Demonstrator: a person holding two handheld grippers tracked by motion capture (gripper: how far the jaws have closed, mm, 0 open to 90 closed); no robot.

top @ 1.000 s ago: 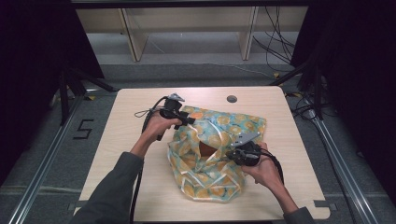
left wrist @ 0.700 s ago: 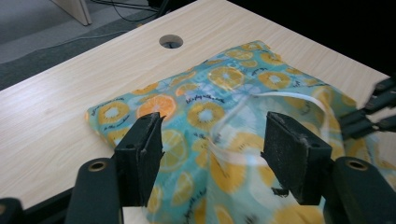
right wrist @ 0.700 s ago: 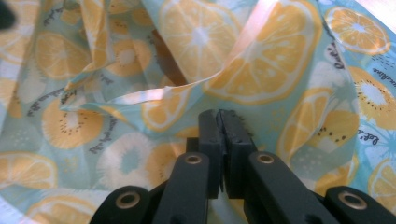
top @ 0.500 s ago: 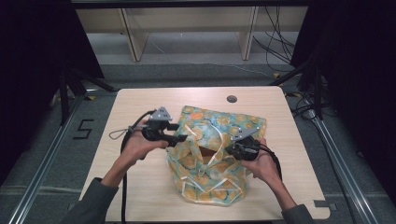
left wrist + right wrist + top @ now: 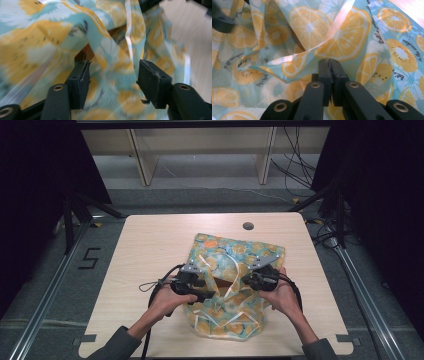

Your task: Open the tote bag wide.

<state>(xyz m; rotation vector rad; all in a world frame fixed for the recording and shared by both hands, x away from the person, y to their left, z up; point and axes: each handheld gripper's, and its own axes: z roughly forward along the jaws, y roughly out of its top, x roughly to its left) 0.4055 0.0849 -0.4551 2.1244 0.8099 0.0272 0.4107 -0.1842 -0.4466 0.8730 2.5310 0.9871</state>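
High view shows a crumpled teal fabric bag printed with orange citrus slices (image 5: 232,285) lying mid-table on the pale wooden table (image 5: 145,245). Right gripper (image 5: 329,65) is clamped on a fold of its edge; left gripper (image 5: 112,75), jaws just opening, straddles cloth without pinching. Straightening looks barely begun.

Each hand carries a black gripper: the left gripper (image 5: 204,289) and the right gripper (image 5: 248,276) are each topped by a grey three-cornered plate, with a black cable looping from the body. Their arms are matte black bars with brass-coloured rivets, ending in rectangular, rough-textured black pads (image 5: 153,81). The person wears grey-green sleeves (image 5: 114,347).
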